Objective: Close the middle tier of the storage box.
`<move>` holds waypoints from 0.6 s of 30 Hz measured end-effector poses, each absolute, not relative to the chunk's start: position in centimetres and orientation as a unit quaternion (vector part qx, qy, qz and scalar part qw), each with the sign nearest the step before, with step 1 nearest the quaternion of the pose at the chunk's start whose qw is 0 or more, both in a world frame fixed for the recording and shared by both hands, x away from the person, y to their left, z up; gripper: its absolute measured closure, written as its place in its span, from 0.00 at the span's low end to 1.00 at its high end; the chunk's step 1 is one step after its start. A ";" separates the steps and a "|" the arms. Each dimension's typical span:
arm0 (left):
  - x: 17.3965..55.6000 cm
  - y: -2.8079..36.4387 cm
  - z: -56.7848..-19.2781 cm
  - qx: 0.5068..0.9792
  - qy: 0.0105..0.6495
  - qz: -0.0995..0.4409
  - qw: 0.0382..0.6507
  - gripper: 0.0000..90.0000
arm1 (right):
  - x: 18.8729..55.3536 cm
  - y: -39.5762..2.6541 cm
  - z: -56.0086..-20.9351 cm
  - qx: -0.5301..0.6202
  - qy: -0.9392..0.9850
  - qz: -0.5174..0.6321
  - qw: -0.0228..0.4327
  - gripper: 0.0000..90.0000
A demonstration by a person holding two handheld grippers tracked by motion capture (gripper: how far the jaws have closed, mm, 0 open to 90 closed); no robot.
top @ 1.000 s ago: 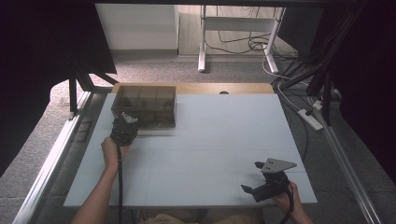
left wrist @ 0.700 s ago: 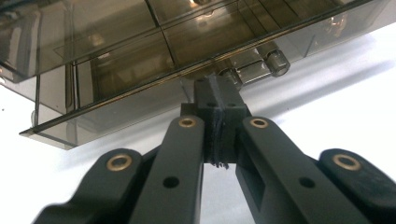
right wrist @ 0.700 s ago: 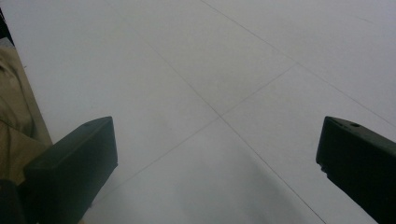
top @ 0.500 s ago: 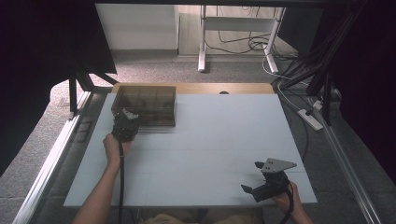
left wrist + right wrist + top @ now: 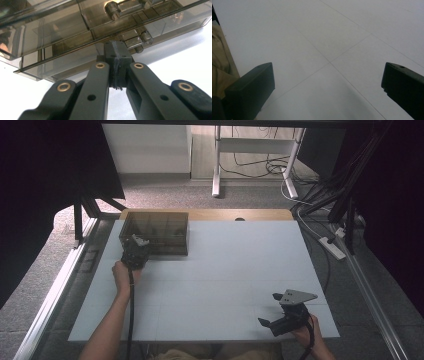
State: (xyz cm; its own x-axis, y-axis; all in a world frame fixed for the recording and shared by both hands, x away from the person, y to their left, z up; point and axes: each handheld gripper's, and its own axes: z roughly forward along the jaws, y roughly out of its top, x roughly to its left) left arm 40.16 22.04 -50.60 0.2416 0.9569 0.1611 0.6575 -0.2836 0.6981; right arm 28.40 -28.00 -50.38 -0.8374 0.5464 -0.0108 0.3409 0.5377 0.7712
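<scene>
Our left gripper has its matte black fingers pressed together at the smoky, translucent plastic box, near its metal hinges. The box is a flat rectangle at the far left of the white surface. Our right gripper rests with its fingers wide apart.

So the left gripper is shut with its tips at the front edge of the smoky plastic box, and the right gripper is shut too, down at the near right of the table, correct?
Not quite. The right gripper is open: the right gripper view shows its jaws wide apart over bare table. The left gripper is shut, its tips at the front edge of the smoky plastic box.
</scene>
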 end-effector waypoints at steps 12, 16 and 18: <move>40.7 21.8 -50.5 0.742 0.541 0.301 0.255 1.00 | 28.4 -28.0 -50.4 0.256 0.867 0.408 0.126 0.00; 40.9 21.7 -50.4 0.741 0.542 0.304 0.255 1.00 | 28.4 -28.0 -50.4 0.256 0.867 0.408 0.125 0.00; 40.9 21.6 -50.4 0.741 0.541 0.306 0.254 1.00 | 28.4 -28.0 -50.4 0.256 0.867 0.408 0.125 0.00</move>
State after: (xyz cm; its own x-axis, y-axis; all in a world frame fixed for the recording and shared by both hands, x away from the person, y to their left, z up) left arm 40.88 21.60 -50.37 0.2263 0.9576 0.1781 0.6464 -0.2844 0.7080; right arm 28.44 -28.03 -50.39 -0.8373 0.5466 -0.0078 0.3426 0.5357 0.7718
